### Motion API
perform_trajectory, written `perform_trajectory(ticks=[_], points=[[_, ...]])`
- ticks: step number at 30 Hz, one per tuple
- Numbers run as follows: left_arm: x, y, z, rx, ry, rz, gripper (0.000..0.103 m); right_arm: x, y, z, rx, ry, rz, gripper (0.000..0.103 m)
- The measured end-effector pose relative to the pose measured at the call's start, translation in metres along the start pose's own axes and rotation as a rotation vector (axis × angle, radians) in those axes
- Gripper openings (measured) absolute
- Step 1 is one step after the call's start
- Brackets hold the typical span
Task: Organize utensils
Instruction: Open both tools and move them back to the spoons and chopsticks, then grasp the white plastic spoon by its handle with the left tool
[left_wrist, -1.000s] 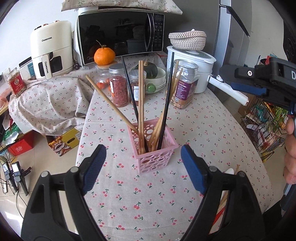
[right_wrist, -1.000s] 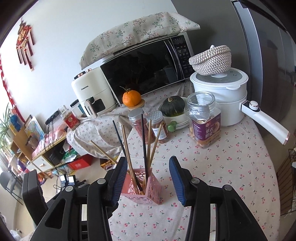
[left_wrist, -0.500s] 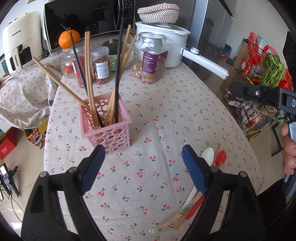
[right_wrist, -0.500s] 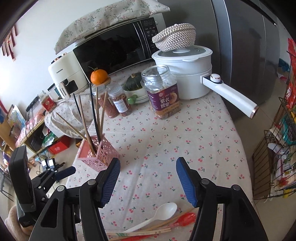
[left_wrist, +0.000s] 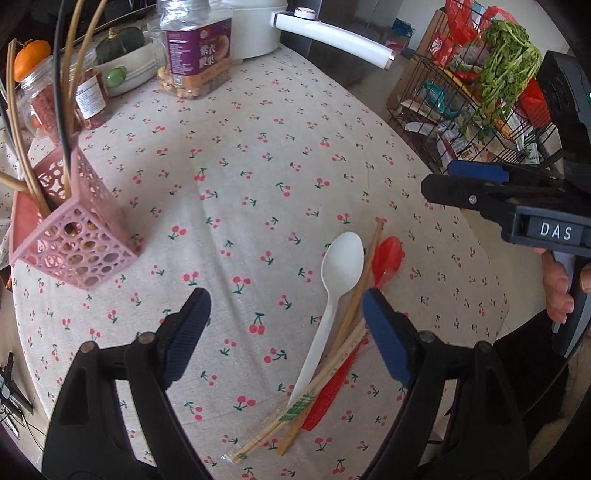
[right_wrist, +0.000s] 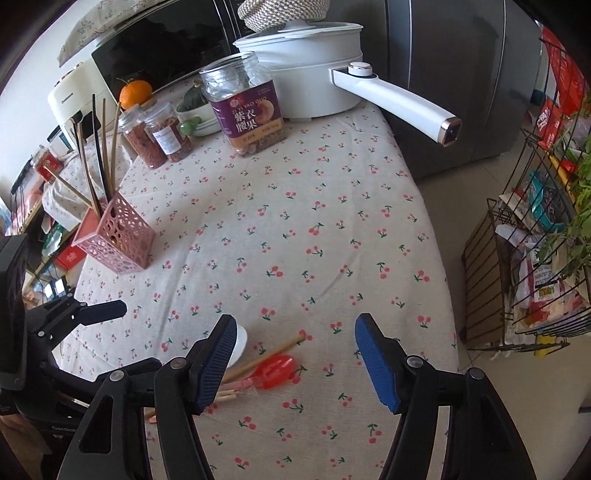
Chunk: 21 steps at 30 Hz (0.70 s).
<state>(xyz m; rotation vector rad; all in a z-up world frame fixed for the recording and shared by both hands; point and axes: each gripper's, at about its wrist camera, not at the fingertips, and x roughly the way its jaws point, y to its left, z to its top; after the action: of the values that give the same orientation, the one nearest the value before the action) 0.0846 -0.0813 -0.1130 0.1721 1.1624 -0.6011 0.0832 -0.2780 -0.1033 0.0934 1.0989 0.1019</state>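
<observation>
A white spoon (left_wrist: 341, 258), a red spoon (left_wrist: 388, 253), a bare wooden chopstick (left_wrist: 354, 295) and a wrapped pair of chopsticks (left_wrist: 314, 395) lie together near the table's front edge. My left gripper (left_wrist: 284, 299) hovers over them, its jaws closing a little with nothing pressed between them; its right finger is above the red spoon's handle. My right gripper (right_wrist: 295, 321) points down at the red spoon (right_wrist: 277, 369), its jaws opening and gripping nothing. Its left finger hides part of the white spoon (right_wrist: 240, 343). The pink basket (left_wrist: 74, 243) with several upright chopsticks stands at the left.
A cashew jar (right_wrist: 247, 110), two spice jars (right_wrist: 159, 136) and a white pot (right_wrist: 306, 74) with a long handle (left_wrist: 332, 37) stand at the back. A wire rack (right_wrist: 535, 258) of groceries is off the table's right edge. A hand holds the right gripper's grip.
Both grippers have swung away from the pink basket and tipped down toward the loose utensils near the front edge. The right jaws have widened.
</observation>
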Motion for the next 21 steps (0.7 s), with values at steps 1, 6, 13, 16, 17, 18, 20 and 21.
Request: perform_trajectory(ticks=[1,6,13,16,17,18,20,21], points=[[0.002,-0.002,0.000,0.013,0.011,-0.013,0.077,0.002,-0.003,-0.003,-0.003,0.012,-0.007,0.068],[0.020,-0.020,0.001,0.094,0.075,-0.061,0.054,0.010,-0.021,-0.011,0.016,0.056,-0.020,0.068],[0.045,-0.037,0.006,0.182,0.121,-0.044,0.049,0.007,-0.028,-0.011,0.041,0.057,-0.005,0.068],[0.054,-0.042,0.010,0.196,0.129,-0.037,0.047,0.006,-0.029,-0.011,0.043,0.054,-0.003,0.068],[0.057,-0.043,0.012,0.196,0.130,-0.034,0.046,0.006,-0.029,-0.011,0.043,0.054,-0.003,0.068],[0.059,-0.043,0.013,0.192,0.131,-0.034,0.045,0.006,-0.029,-0.011,0.042,0.055,-0.003,0.068],[0.063,-0.044,0.016,0.181,0.130,-0.037,0.044,0.007,-0.030,-0.011,0.043,0.056,-0.006,0.068],[0.065,-0.043,0.017,0.175,0.131,-0.039,0.043,0.007,-0.031,-0.011,0.044,0.058,-0.008,0.068]])
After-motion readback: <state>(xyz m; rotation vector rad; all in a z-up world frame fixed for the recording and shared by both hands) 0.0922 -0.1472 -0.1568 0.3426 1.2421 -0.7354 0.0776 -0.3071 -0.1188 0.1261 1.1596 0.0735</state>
